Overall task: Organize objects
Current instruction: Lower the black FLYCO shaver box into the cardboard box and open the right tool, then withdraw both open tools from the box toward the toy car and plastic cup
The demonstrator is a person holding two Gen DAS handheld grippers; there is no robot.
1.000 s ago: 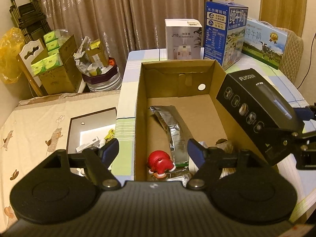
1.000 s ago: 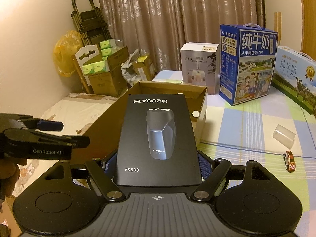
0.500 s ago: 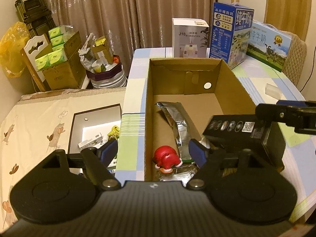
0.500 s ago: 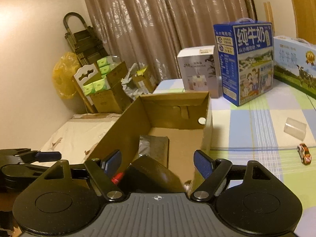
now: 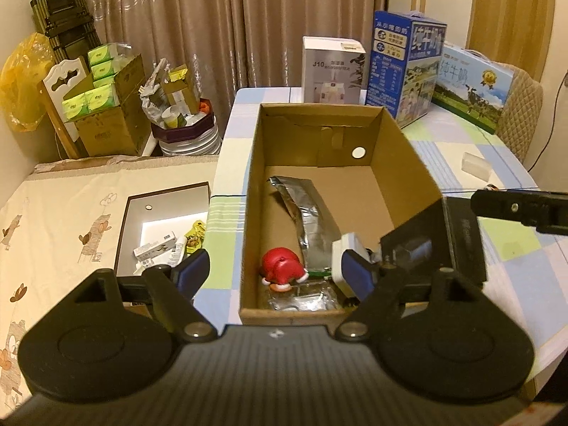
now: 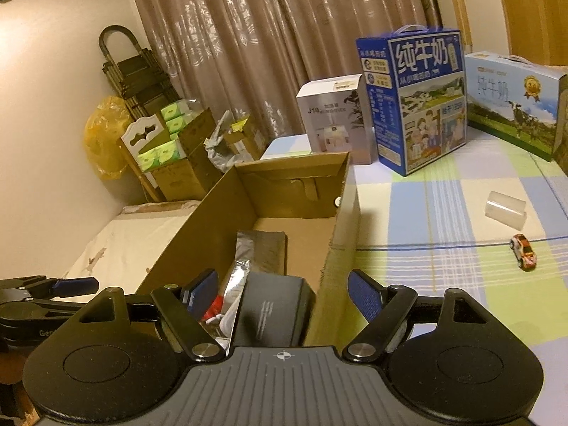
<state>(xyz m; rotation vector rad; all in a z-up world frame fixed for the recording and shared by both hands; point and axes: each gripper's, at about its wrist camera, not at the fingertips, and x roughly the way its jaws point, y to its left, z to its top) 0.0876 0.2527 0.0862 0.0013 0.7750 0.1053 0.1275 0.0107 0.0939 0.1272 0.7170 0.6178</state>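
An open cardboard box (image 5: 401,149) (image 6: 213,206) stands on the checked table. Inside lie a silver foil pouch (image 5: 309,213) (image 6: 262,248), a red toy (image 5: 282,269) and a black FLYCO shaver box (image 5: 433,238) (image 6: 273,312), which leans at the box's near right corner. My right gripper (image 6: 282,294) is open, its fingers straddling the shaver box without holding it; it also shows in the left wrist view (image 5: 522,209). My left gripper (image 5: 275,273) is open and empty over the box's near end.
A toy car (image 6: 522,256) and a clear plastic piece (image 6: 506,210) lie on the table to the right. A white box (image 5: 332,71) and two milk cartons (image 6: 415,99) stand at the back. A dark tray (image 5: 159,227) of small items lies left on the bed.
My right gripper lowered the black shaver box into the cardboard box and opened, letting it go. The left gripper stayed open and shifted slightly.
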